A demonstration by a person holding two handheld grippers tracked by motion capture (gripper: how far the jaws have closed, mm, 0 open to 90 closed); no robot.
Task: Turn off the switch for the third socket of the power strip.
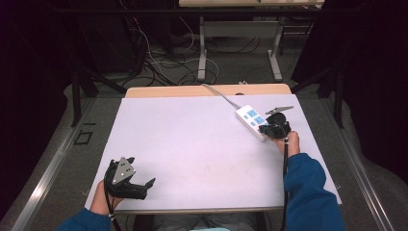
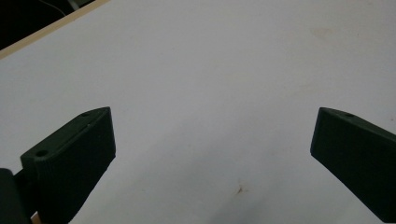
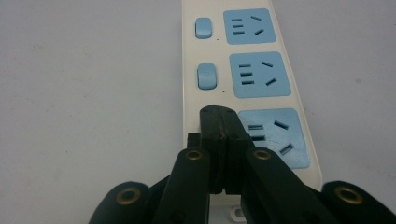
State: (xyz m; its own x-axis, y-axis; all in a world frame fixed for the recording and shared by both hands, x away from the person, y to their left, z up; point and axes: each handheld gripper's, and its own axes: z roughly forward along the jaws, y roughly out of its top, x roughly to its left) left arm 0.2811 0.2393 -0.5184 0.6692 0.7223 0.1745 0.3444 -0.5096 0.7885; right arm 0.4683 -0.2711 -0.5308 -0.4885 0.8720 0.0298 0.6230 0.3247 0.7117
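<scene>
A white power strip (image 1: 252, 121) lies at the far right of the table (image 1: 192, 144), its cord running off the far edge. The right gripper (image 3: 219, 116) sits over the strip's near end with its jaws pressed together, holding nothing; its tip rests where the nearest switch should be, beside the nearest blue socket (image 3: 275, 137). Two further switches (image 3: 207, 77) beyond the tip are uncovered. Judged step: pressing the nearest switch. To do it well, the tip should stay centred on the switch, push straight down, and avoid sliding toward the socket or shifting the strip. The left gripper (image 1: 127, 179) hovers far from the strip, at the table's near left corner, jaws wide apart and empty.
</scene>
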